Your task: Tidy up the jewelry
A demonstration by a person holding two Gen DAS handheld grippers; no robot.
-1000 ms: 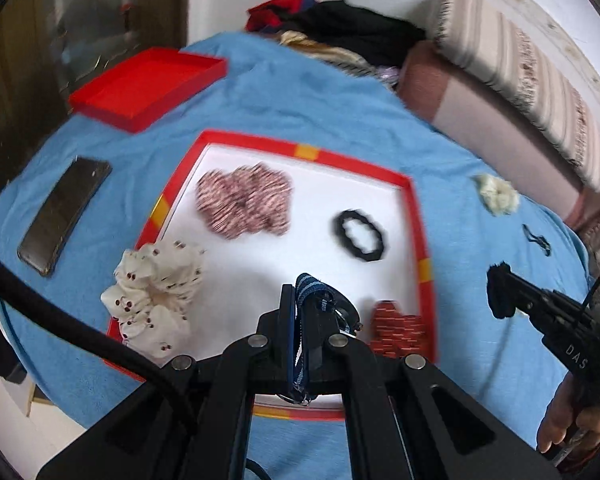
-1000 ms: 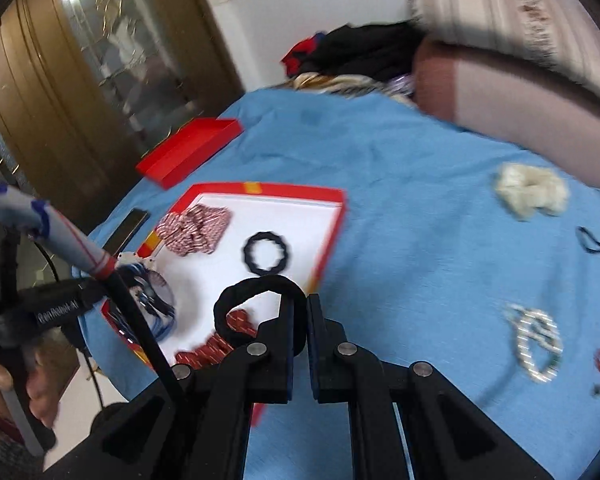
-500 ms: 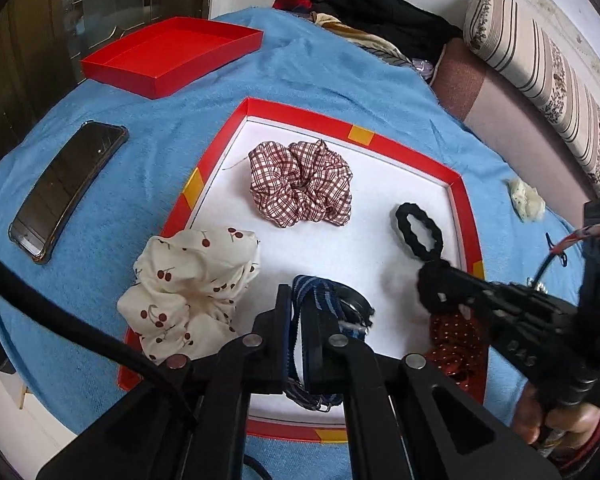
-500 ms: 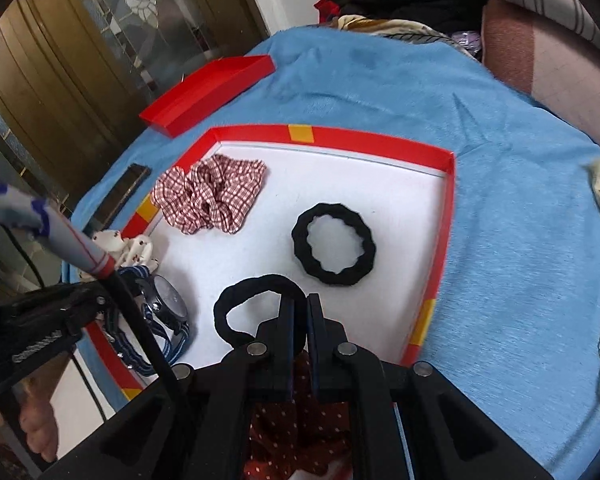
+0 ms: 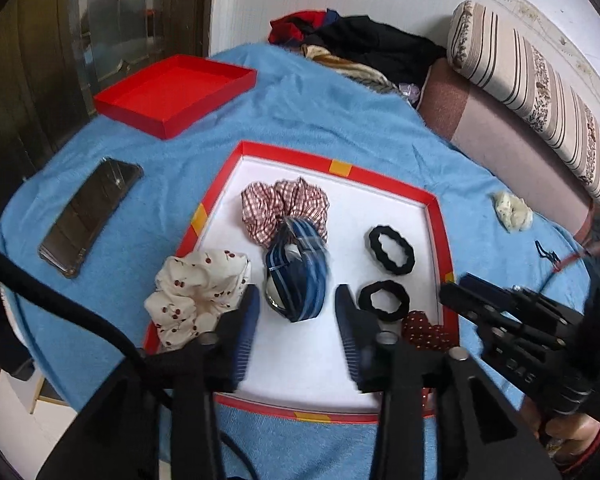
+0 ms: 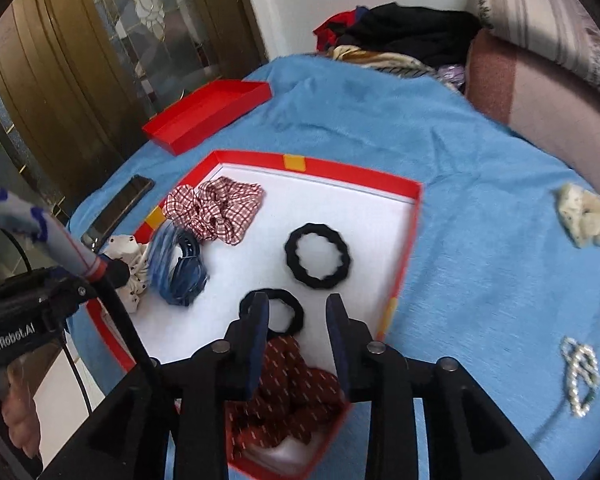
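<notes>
A red-rimmed white tray (image 5: 384,178) (image 6: 340,168) lies on the blue blanket. My left gripper (image 5: 297,294) is opening above it. The blue striped watch (image 5: 298,276) (image 6: 180,268) lies blurred on the tray just past its fingertips, free of the pads. My right gripper (image 6: 297,304) is opening too. A small black hair tie (image 6: 280,293) (image 5: 384,298) rests on the tray under its tips, not pinched. Also in the tray are a plaid scrunchie (image 5: 284,208), a cherry-print scrunchie (image 5: 196,292), a larger black hair tie (image 6: 318,256) and a red dotted scrunchie (image 6: 292,392).
A red box lid (image 5: 176,94) and a phone (image 5: 92,216) lie left of the tray. On the blanket to the right are a cream scrunchie (image 6: 584,216) and a pearl clip (image 6: 580,372). Clothes (image 5: 364,48) and a striped bolster (image 5: 540,92) sit behind.
Both grippers went from shut to open. The watch left the left jaws and the small black hair tie left the right jaws; both now lie on the tray.
</notes>
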